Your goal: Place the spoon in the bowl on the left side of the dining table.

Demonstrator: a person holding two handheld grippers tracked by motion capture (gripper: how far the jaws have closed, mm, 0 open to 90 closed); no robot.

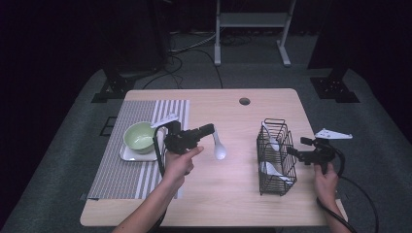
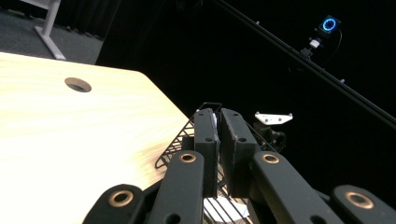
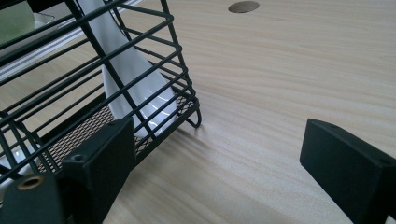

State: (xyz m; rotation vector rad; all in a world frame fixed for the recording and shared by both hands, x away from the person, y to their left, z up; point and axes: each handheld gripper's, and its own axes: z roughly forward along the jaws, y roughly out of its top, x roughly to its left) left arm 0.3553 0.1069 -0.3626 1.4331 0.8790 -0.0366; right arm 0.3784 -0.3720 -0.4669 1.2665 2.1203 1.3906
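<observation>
left gripper (image 1: 210,129) clamping white spoon (image 1: 219,148) by its handle above the table (image 1: 233,204), right gripper (image 1: 292,151) resting with jaws spread wide beside wire basket (image 1: 278,182) holding more spoons

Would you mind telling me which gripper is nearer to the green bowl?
Left. The left gripper is just right of the green bowl, holding a white spoon; the right gripper is across the table, beside the wire basket.
</observation>
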